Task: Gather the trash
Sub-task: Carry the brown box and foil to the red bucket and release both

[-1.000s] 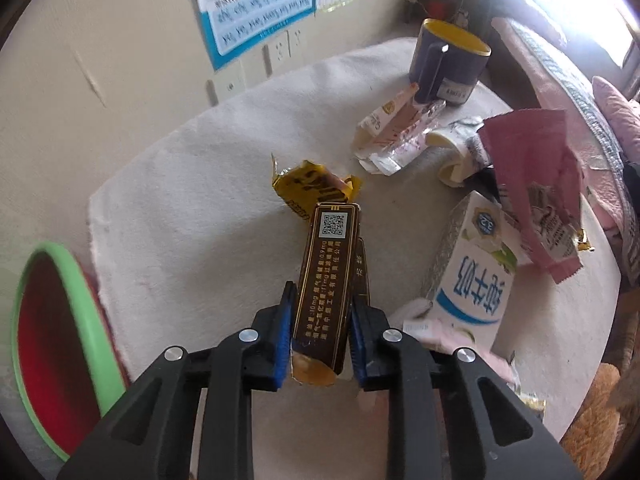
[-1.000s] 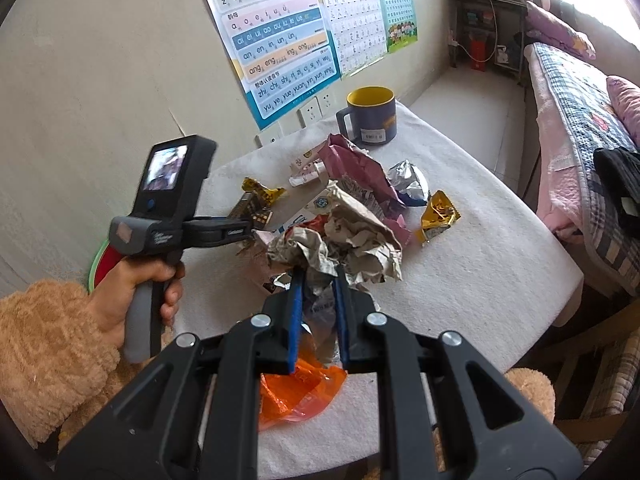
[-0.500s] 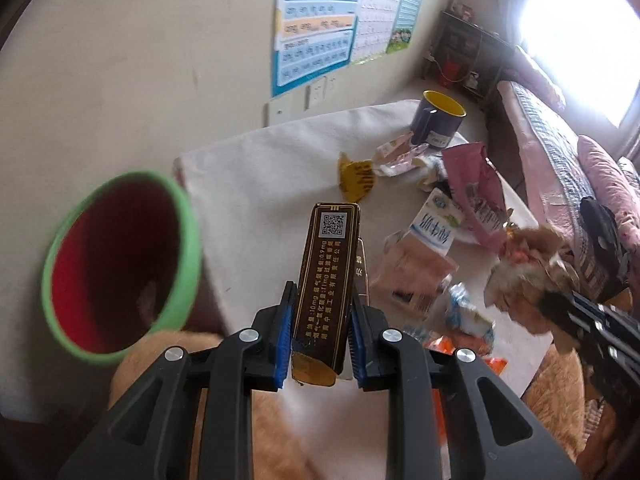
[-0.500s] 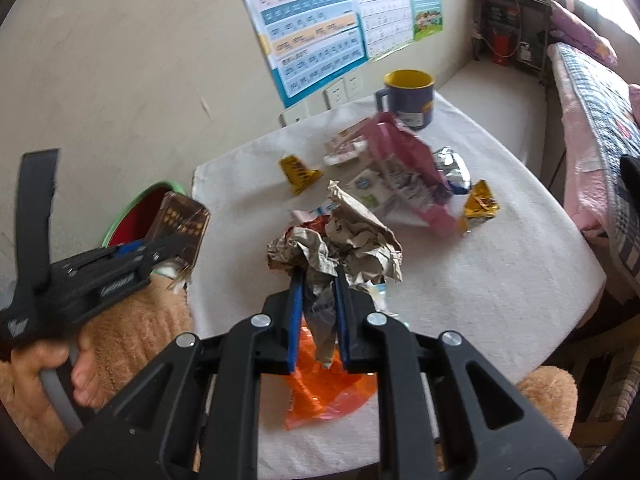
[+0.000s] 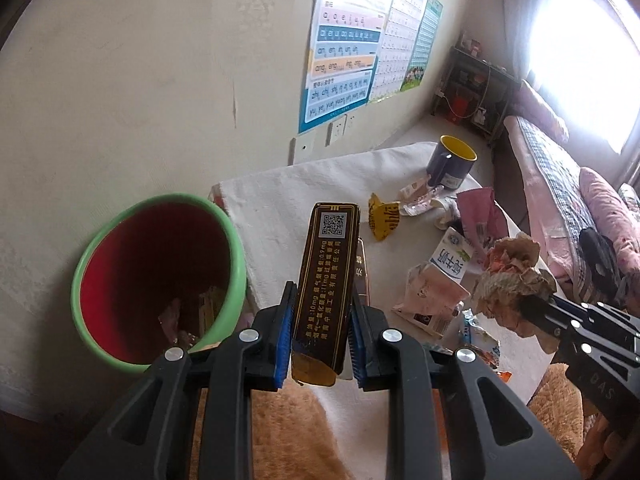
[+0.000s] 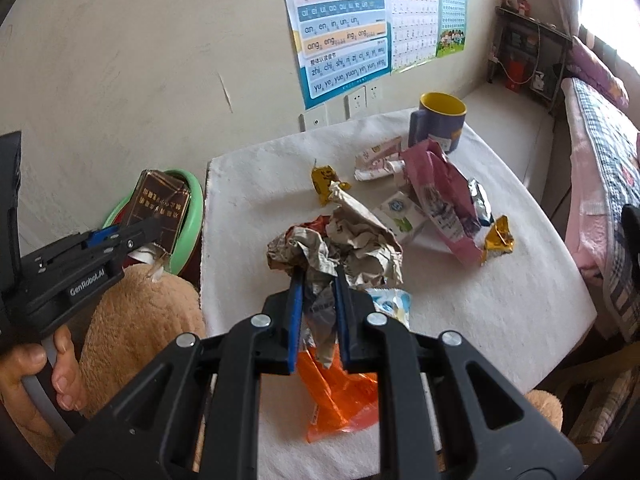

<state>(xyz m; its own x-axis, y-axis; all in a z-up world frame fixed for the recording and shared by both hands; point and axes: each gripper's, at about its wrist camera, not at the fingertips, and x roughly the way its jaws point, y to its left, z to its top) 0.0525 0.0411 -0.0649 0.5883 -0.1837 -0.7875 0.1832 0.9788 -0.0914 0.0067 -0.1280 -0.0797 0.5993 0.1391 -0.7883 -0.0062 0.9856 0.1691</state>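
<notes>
Gripping cigarette box (image 5: pixel 326 280), beside bin (image 5: pixel 240 256) rim

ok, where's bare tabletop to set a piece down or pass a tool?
Bare cloth on the table runs along the wall-side edge, from the bin-side corner to the yellow wrapper, and along the bed-side edge past the gold wrapper. The middle is crowded: mug, pink bag, milk carton. The near edge holds the orange wrapper.

Purple mug (image 6: pixel 440 120) (yellow inside), wall posters (image 6: pixel 344 36), bed (image 6: pixel 604 160).
</notes>
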